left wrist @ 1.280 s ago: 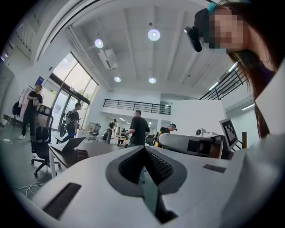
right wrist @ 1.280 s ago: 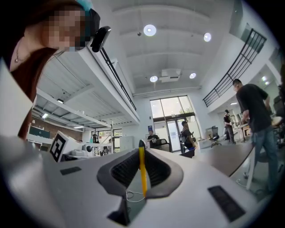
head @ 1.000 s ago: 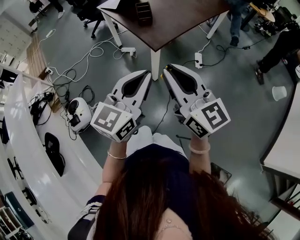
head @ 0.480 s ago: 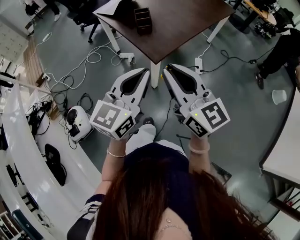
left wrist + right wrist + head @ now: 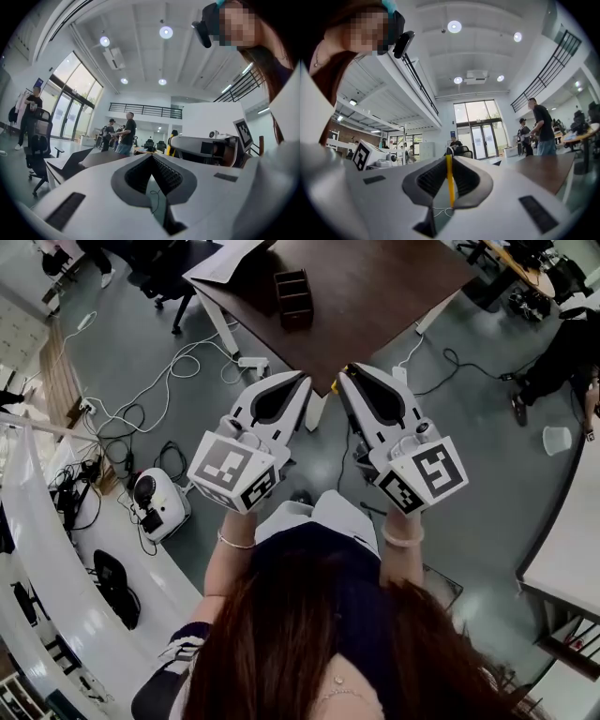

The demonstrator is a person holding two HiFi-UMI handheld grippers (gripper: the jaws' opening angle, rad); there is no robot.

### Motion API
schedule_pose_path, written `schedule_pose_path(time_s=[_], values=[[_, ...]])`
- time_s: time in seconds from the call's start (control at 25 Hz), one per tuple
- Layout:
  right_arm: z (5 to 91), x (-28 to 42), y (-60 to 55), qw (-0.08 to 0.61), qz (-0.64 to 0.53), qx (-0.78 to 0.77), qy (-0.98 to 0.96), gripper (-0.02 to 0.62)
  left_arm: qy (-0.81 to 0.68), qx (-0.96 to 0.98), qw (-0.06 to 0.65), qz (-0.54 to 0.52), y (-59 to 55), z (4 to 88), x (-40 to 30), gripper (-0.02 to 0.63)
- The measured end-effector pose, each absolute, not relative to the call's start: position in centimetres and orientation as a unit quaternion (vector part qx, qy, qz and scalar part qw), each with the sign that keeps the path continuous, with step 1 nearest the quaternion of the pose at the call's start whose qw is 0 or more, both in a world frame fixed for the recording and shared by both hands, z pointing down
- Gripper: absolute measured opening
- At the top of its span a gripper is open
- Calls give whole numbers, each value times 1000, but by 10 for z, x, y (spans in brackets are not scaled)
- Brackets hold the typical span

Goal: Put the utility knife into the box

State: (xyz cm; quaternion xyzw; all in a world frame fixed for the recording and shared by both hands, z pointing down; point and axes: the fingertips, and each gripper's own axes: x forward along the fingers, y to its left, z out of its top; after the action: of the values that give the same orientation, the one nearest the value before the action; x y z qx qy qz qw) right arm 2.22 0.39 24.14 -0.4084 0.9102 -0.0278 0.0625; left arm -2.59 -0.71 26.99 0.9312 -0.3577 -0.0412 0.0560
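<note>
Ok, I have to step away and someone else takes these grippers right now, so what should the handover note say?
Left gripper: jaws together, nothing between them.
Right gripper: jaws shut on a thin yellow strip, apparently the utility knife seen edge-on.
Box: dark, with compartments, standing on the brown table ahead of both grippers, which are held side by side near the table's near corner.
Done: the knife appears to be picked up.
Left: carry it over the box, lower it in, open the right jaws.
</note>
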Motion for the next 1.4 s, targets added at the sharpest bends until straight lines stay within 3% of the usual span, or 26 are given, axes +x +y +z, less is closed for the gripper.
schedule_pose_path(time_s=[1.4], values=[[270,15,-299,67,-79,-320,942,51,-419,903,88,-34,-288,293,-21,0]])
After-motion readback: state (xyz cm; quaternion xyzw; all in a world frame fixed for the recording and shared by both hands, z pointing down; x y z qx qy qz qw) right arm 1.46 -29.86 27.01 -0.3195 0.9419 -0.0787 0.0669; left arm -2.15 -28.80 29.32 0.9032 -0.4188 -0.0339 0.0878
